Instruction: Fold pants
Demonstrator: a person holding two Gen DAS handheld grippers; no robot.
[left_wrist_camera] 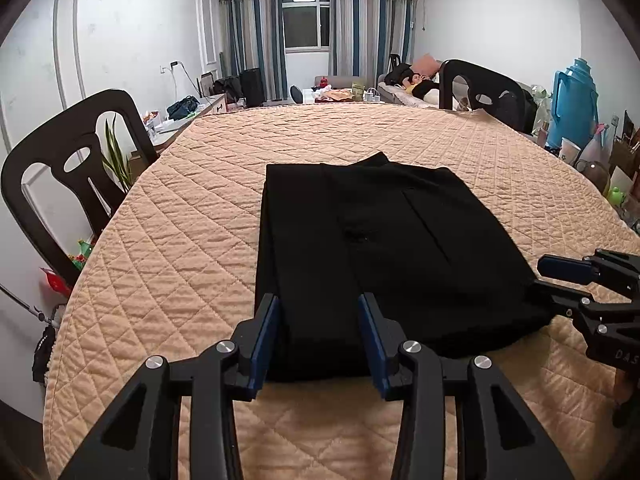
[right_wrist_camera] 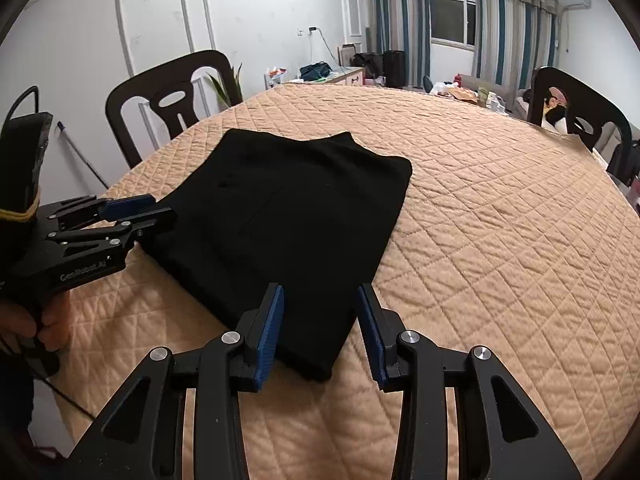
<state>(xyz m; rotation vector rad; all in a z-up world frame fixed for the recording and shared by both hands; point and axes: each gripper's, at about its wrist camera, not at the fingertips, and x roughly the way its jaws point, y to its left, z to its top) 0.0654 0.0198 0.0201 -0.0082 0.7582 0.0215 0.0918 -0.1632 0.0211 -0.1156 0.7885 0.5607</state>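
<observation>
Black pants [left_wrist_camera: 372, 248] folded into a compact rectangle, lying flat on the bench [left_wrist_camera: 200, 240], which is covered by a peach quilted cloth. The stack sits toward the bench's near edge, roughly mid-width; near short end closest to both grippers, far end pointing at the window side.

Left gripper [left_wrist_camera: 318, 340]: fingers [left_wrist_camera: 266, 336] released, blue pads parted, straddling the near-left corner of the pants. Fabric shows in the gap, but the pads are not pinching it. In the right wrist view the same gripper [right_wrist_camera: 160, 210] sits at the stack's left near corner, held by a hand [right_wrist_camera: 36, 324].

Right gripper [right_wrist_camera: 320, 332]: fingers [right_wrist_camera: 272, 324] released too, pads apart over the near-right corner of the pants. Cloth edge visible between them, no squeeze visible. Seen from the left wrist view it comes in from the right edge [left_wrist_camera: 552, 276], tips at the stack's right near corner; cannot tell if they touch the fabric.

Pants show a top layer offset from the layer below, with a straight seam line running along the length.

Dark chair [left_wrist_camera: 76, 168] at the bench's left edge, another chair [left_wrist_camera: 484, 92] at the far right.
</observation>
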